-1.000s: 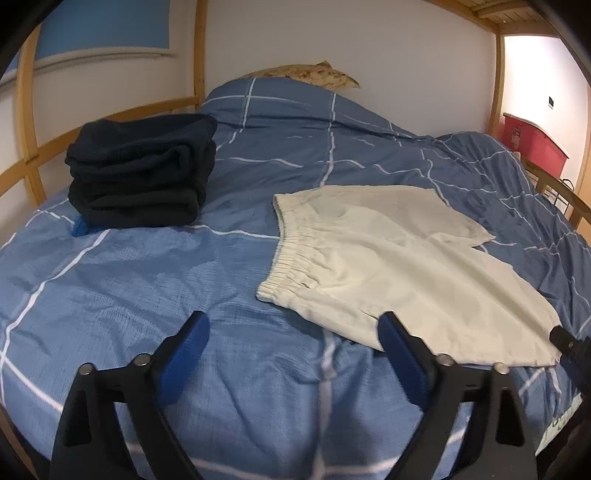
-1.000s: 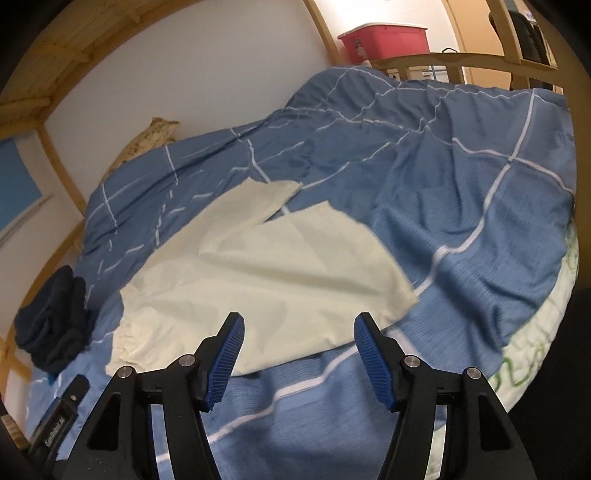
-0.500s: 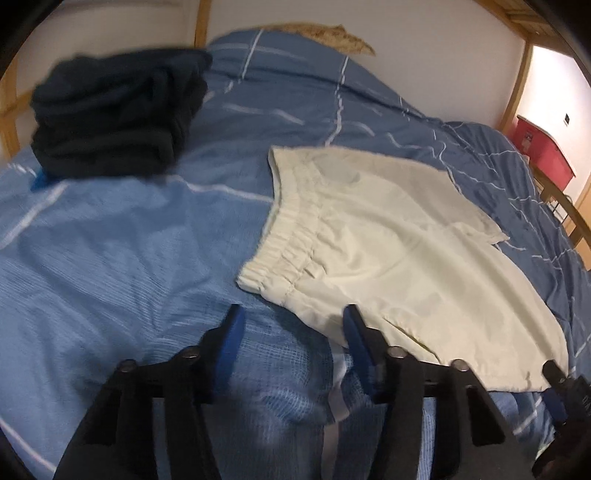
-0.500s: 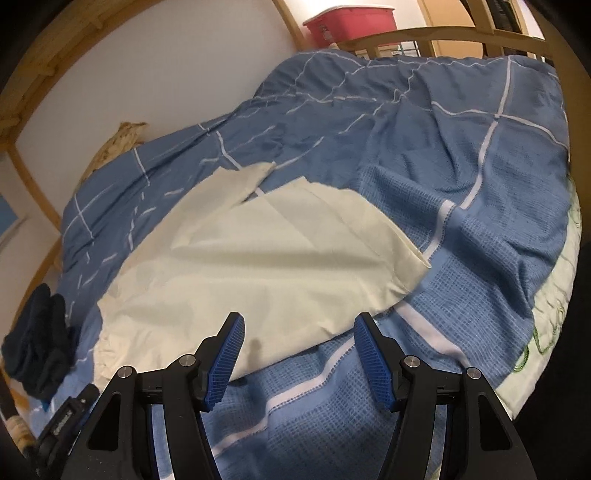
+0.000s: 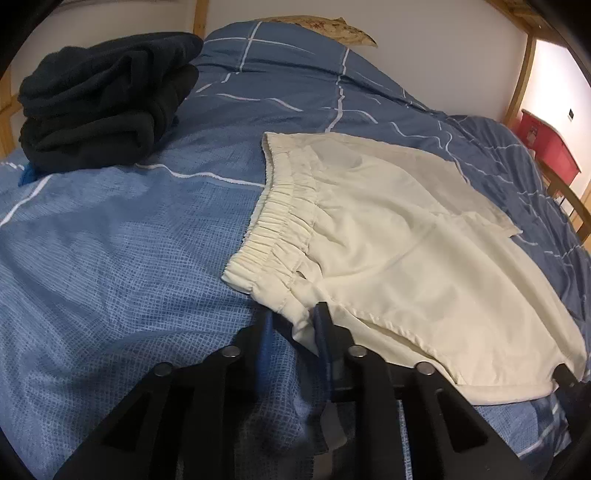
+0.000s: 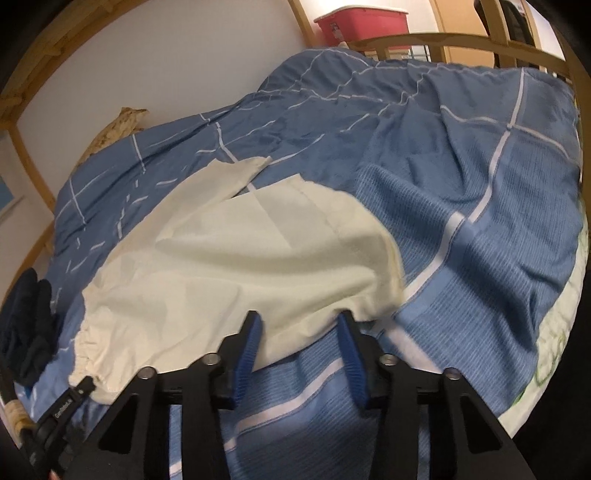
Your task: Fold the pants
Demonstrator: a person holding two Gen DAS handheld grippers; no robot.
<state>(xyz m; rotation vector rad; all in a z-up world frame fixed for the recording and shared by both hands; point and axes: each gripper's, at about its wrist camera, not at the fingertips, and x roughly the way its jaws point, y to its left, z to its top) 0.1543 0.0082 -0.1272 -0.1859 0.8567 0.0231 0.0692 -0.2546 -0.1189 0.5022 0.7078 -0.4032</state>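
Note:
Cream pants (image 5: 388, 236) with an elastic waistband lie flat on the blue checked duvet (image 5: 110, 258). In the left wrist view my left gripper (image 5: 293, 325) has its blue pads almost closed around the near corner of the waistband side seam. In the right wrist view the pants (image 6: 240, 258) spread ahead, and my right gripper (image 6: 299, 325) is partly open with the near hem edge of the leg lying between its pads. The right gripper's tip also shows in the left wrist view (image 5: 563, 373) at the hem corner.
A stack of folded dark clothes (image 5: 103, 107) sits at the far left of the bed. A wooden bed frame (image 6: 443, 37) runs around it, with a red bin (image 6: 362, 22) beyond. A patterned pillow (image 5: 325, 27) lies by the wall.
Both grippers moved forward and down to the pants' near edge. The left jaws narrowed from wide open to nearly closed at the waistband corner. The right jaws narrowed somewhat around the hem.

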